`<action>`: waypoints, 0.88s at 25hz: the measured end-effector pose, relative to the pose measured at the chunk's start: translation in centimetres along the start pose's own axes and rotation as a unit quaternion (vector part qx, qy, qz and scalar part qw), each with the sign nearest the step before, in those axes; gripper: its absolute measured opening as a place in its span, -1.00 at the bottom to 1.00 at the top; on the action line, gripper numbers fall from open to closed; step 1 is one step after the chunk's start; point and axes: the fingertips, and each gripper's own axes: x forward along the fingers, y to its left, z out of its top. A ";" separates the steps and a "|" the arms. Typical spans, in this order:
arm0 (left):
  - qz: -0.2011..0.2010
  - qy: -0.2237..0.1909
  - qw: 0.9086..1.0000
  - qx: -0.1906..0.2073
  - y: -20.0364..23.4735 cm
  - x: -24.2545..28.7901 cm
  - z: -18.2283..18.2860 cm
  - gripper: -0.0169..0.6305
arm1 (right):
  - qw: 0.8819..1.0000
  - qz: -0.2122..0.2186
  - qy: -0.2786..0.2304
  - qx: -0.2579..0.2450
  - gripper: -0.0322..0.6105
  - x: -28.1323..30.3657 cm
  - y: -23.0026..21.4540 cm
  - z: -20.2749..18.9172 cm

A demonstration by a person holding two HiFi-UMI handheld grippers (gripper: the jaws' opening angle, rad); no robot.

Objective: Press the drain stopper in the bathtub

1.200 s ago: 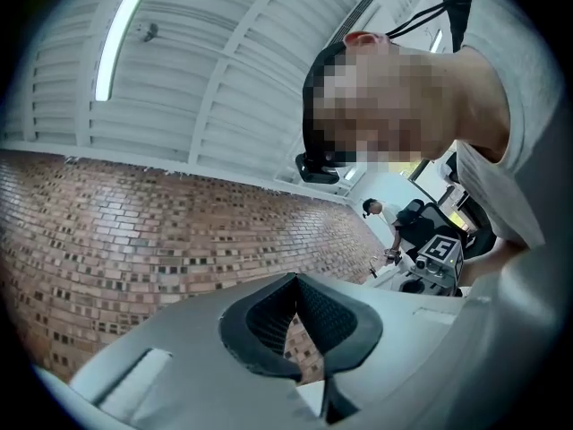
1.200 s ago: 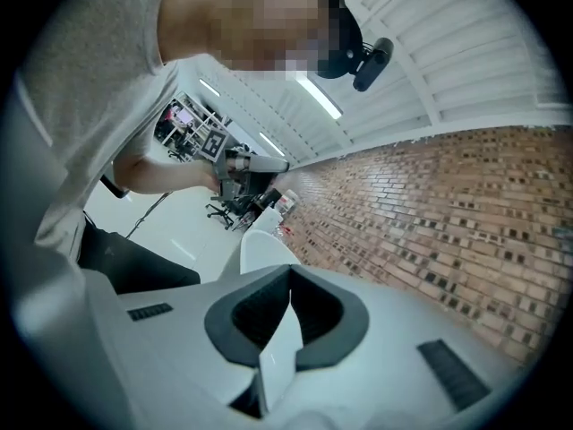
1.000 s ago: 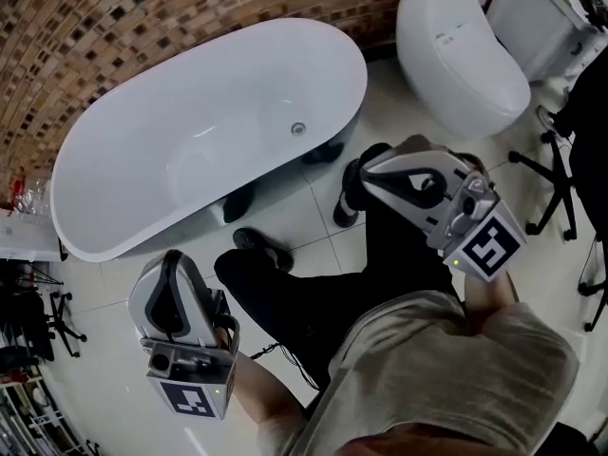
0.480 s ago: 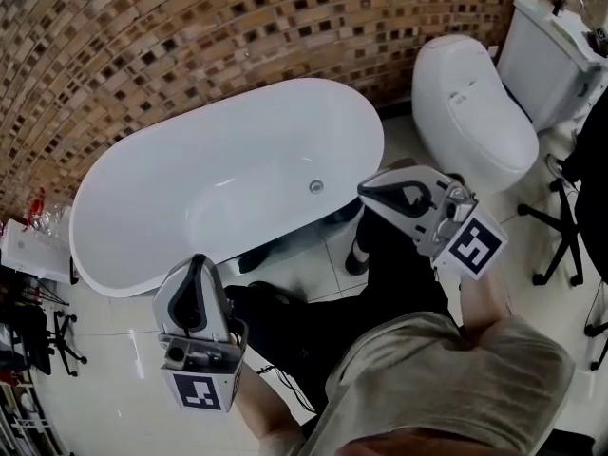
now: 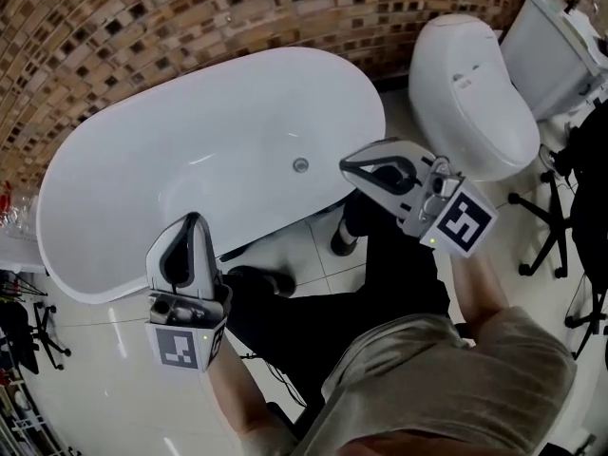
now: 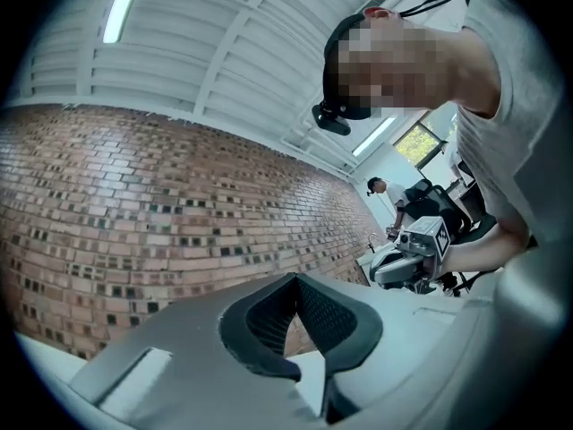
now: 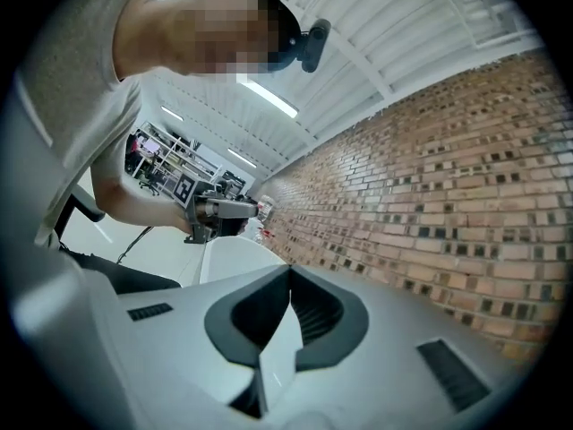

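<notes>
Against a brown brick wall (image 5: 142, 27), on glossy pale floor tiles (image 5: 95, 378), the white bathtub (image 5: 190, 131) has its drain stopper (image 5: 300, 164) toward its toilet (image 5: 470, 93) end, while at its near rim the left gripper (image 5: 193, 218) and right gripper (image 5: 344, 166) hover with jaws together, empty.

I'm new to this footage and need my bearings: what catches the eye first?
A white oval bathtub fills the head view's upper left, against a brick wall, its round drain stopper on the tub floor. A white toilet stands at upper right. The left gripper and right gripper hang near the tub's rim, jaws together, empty.
</notes>
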 end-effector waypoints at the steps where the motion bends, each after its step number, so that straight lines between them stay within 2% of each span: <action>1: -0.003 0.008 1.000 -0.015 0.6 0.4 -2.0 -0.92 | 1.000 0.007 0.011 0.005 -0.90 0.7 -0.1 -1.3; 3: -0.004 0.024 0.999 -0.045 2.0 1.4 -6.2 -0.92 | 0.997 0.014 0.057 0.041 -0.90 2.0 -0.3 -5.0; 5: -0.006 0.042 0.997 -0.069 3.6 2.4 -10.6 -0.92 | 0.988 0.008 0.114 0.103 -0.90 3.7 -0.5 -9.8; 6: -0.007 0.052 0.995 -0.079 4.3 2.9 -12.8 -0.92 | 0.985 0.012 0.130 0.115 -0.90 4.8 -0.6 -11.8; 10: -0.017 0.092 0.991 -0.101 6.2 4.7 -20.3 -0.92 | 0.974 0.060 0.186 0.115 -0.90 8.8 0.1 -19.6; 15: -0.053 0.126 0.987 -0.089 6.9 7.6 -27.2 -0.92 | 0.953 0.109 0.252 0.129 -0.90 13.2 1.2 -28.6; 18: -0.078 0.155 0.982 -0.070 6.3 8.9 -31.5 -0.92 | 0.933 0.137 0.299 0.147 -0.90 14.9 2.4 -34.6; 22: -0.084 0.153 0.983 -0.065 5.6 10.0 -34.7 -0.92 | 0.893 0.183 0.373 0.171 -0.90 15.8 5.0 -43.4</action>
